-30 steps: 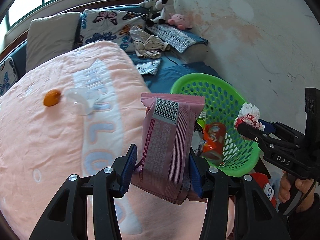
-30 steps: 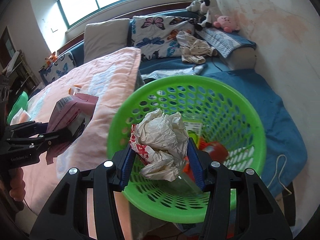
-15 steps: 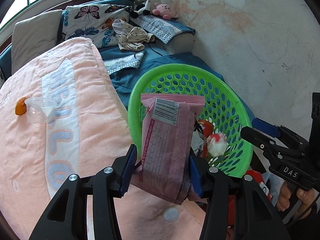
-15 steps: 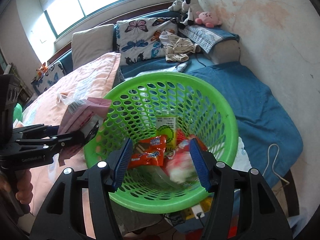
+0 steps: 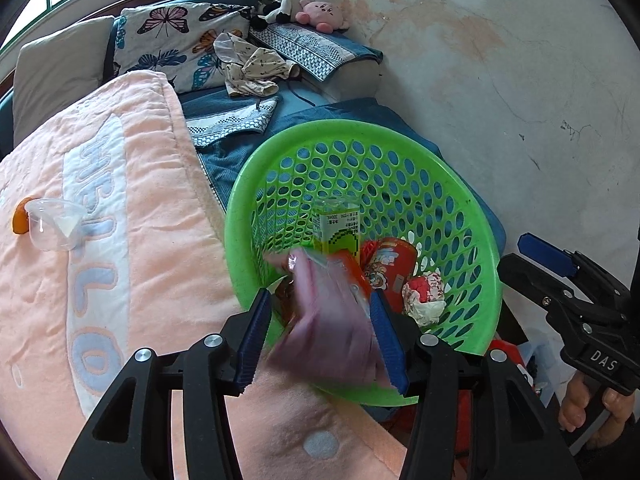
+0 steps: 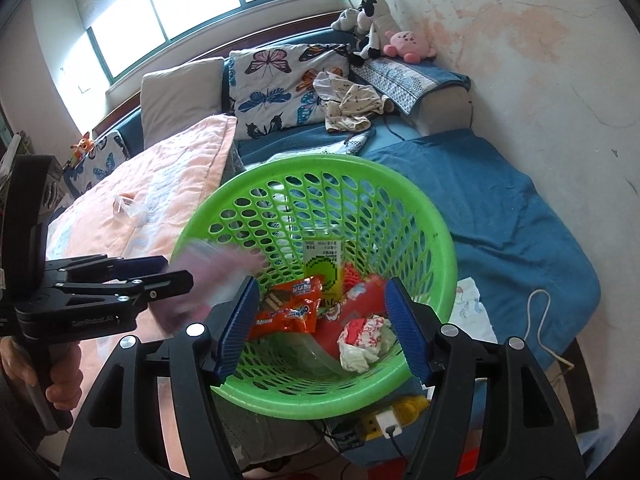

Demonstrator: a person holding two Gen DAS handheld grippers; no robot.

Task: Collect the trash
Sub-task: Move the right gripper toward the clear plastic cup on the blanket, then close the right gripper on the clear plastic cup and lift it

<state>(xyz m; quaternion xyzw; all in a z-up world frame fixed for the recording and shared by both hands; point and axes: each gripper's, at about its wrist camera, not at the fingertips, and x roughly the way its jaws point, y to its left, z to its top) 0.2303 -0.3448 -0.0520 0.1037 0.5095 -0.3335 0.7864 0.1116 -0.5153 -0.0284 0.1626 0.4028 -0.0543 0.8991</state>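
Pink wrapper (image 5: 328,320) is slipping, blurry, from between the left gripper (image 5: 320,336) pads over the green basket (image 5: 478,216); whether they are letting go, I cannot tell. Beside it, the right gripper (image 6: 320,328) has been opening and is empty, its paper ball (image 6: 364,338) now lying inside.

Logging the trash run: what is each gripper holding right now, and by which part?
Right gripper: nothing; its jaws have just been opening, empty. Left gripper: a blurred pink snack packet sits between the pads; a grip cannot be told.
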